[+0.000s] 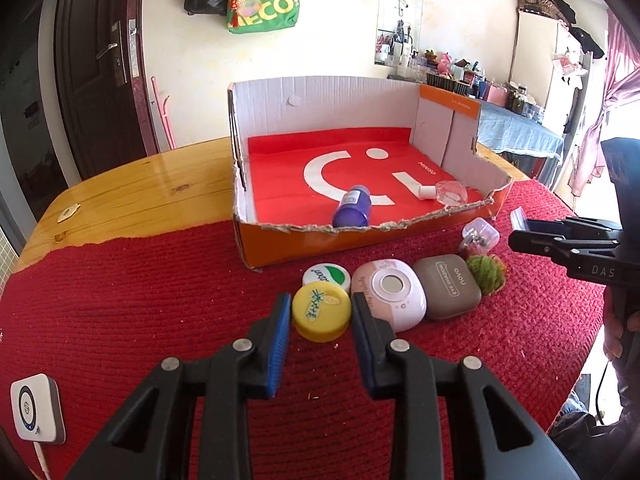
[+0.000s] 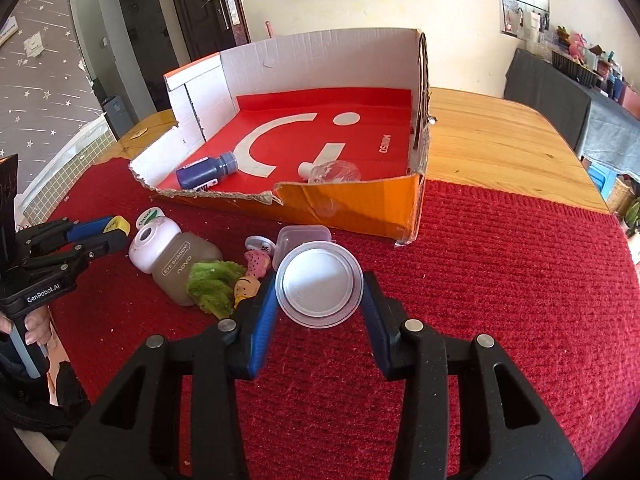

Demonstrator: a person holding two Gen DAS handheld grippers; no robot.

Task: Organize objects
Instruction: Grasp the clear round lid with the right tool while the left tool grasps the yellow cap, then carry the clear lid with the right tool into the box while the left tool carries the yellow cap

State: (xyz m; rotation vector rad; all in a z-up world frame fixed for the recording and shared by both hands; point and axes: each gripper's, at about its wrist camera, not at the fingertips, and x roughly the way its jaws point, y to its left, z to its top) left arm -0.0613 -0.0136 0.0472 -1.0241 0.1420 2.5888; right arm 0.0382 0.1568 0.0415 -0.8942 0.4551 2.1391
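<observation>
Left tongs [image 1: 320, 308] spread astride yellow cap [image 1: 321, 311] on surface; right tongs [image 2: 320, 286] spread around white lid [image 2: 319, 283]. Both light, rigid, slick plastic; grip across rims, likely slippery.

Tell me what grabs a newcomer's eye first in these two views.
The torn cardboard box with its bright red smiley floor sits mid-table, a purple bottle lying inside. On the red mat before it, the left claw straddles a yellow cap, while the right claw brackets a clear round lid.
</observation>
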